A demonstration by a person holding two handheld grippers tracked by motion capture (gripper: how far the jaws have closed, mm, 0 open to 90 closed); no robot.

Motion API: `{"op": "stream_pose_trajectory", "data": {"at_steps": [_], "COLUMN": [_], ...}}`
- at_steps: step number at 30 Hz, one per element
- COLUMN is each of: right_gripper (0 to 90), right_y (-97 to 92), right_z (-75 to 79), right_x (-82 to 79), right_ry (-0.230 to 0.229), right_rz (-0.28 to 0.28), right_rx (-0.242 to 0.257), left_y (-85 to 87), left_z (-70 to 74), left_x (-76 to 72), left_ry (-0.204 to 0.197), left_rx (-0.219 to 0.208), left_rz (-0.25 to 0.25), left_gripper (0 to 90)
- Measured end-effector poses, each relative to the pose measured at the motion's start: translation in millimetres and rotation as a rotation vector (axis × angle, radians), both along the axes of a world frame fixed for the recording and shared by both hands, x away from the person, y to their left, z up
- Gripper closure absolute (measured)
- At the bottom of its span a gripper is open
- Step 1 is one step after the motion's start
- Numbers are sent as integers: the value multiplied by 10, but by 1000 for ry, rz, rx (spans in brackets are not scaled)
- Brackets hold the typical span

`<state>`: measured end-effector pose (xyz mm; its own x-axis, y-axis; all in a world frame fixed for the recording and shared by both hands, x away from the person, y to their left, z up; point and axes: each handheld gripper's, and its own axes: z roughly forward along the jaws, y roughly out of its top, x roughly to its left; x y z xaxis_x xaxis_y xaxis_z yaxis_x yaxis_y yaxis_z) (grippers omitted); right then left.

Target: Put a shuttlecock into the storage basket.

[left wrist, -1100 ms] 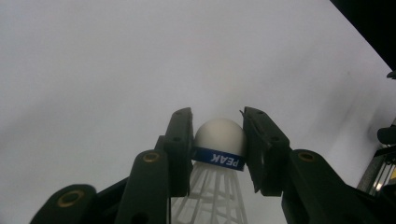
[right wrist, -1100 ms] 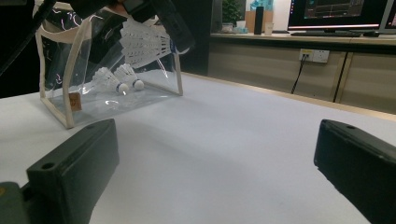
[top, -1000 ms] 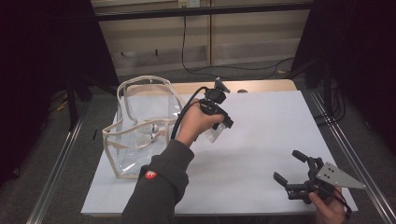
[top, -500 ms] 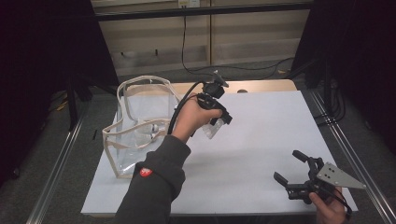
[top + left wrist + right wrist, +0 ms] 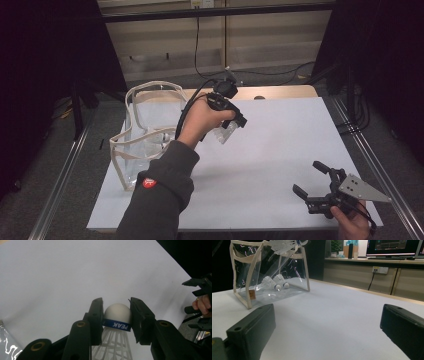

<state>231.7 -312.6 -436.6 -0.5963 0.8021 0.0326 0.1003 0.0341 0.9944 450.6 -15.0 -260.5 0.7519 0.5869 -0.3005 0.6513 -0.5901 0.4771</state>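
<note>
Shuttlecock held above the table

High view – the left gripper (image 5: 234, 129) hangs over the white table (image 5: 280, 150), beside the clear bag (image 5: 142, 145).

Left gripper view – its jaws clamp the shuttlecock (image 5: 117, 320) at its cork.

Right gripper view – the right gripper (image 5: 327, 330) stands spread, nothing between; two shuttlecocks (image 5: 274, 282) lie inside the bag.

We see a white tabletop (image 5: 280, 165) with a wooden edge (image 5: 280, 92) along its far side. Metal rails (image 5: 60, 190) run along both sides of it on the grey floor (image 5: 30, 200). Behind it stands a beige wall panel (image 5: 270, 45) with a black cable (image 5: 196, 45) hanging down and trailing over the floor. In the right gripper view we find a wall socket (image 5: 380, 270) with a plugged-in cable, a counter (image 5: 372, 261) above it, two lit monitors (image 5: 392, 247) and a keyboard (image 5: 387, 258) on it.
</note>
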Motion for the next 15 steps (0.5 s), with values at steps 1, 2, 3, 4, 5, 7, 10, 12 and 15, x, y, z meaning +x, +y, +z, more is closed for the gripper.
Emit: {"op": "stream_pose_trajectory", "data": {"at_steps": [1, 2, 3, 4, 5, 7, 10, 12, 15], "right_gripper": [0, 0, 0, 0, 0, 0, 0, 0, 0], "right_y": [2, 4, 7, 6, 7, 9, 7, 5, 5], "right_z": [1, 2, 3, 1, -1, 0, -2, -1, -3], "right_x": [0, -1, 0, 4, 5, 5, 2, 4, 5], "right_ry": [1, 2, 2, 0, 0, -1, 2, 0, 1], "right_rz": [0, -1, 0, 0, -1, 0, -2, -1, 0], "right_rx": [0, -1, 5, 3, 2, 4, 4, 3, -2], "left_y": [9, 22, 32, 43, 48, 66, 82, 92, 111], "left_z": [11, 24, 35, 43, 50, 67, 81, 92, 113], "left_x": [-1, 6, 6, 10, 7, 9, 5, 4, 14], "left_ry": [-4, -2, -1, -5, -3, -1, 1, 1, 5], "left_rx": [0, -1, -7, -4, -6, -6, -4, -9, -12], "left_rz": [7, 2, 6, 6, 12, 4, 6, 10, 9], "left_gripper": [644, 643, 644, 644, 643, 644, 644, 644, 644]}}
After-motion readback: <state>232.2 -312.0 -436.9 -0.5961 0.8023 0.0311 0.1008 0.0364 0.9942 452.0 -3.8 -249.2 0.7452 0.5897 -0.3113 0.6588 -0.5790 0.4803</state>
